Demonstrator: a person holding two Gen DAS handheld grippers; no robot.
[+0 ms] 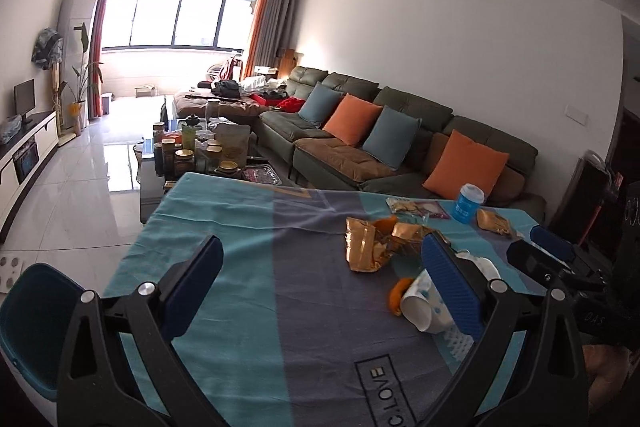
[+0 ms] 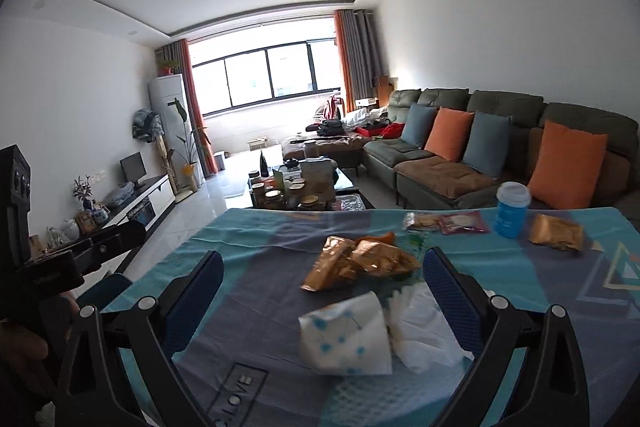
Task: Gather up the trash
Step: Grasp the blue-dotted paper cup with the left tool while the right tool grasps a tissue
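The tablecloth [image 1: 256, 327] bears a boxed print ending "C.LOVE"; the other gripper's body shows "DAS".

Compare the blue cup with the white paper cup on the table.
The blue cup stands upright near the far edge of the table; the white paper cup lies on its side, close to the right gripper.
The blue cup is solid blue with a white lid; the white one has light blue spots and no lid, its mouth open in the left wrist view.
The white cup looks squashed; the blue one keeps its shape.
Both rest on the tablecloth.
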